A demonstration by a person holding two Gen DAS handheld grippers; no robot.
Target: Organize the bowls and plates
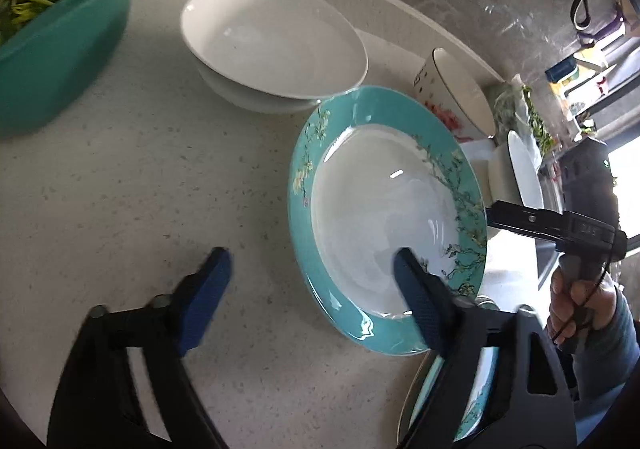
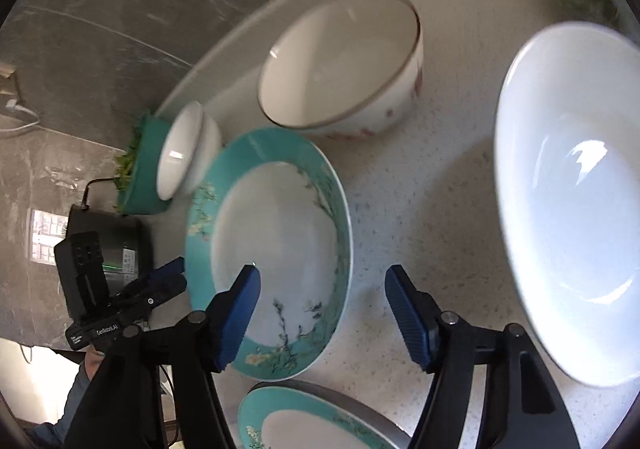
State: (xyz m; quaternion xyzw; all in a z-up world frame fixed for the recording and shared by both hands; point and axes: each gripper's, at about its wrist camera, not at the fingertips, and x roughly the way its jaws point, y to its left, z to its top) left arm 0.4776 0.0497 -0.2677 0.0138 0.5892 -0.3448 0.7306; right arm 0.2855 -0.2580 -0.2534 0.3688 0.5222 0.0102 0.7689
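Left wrist view: left gripper is spread wide, its right finger over the teal-rimmed plate, gripping nothing. Right gripper is likewise released, fingers apart above the same plate on the speckled counter. A second teal plate lies nearest. Farther off stand stacked white bowls, a floral bowl, and a green basin far left.
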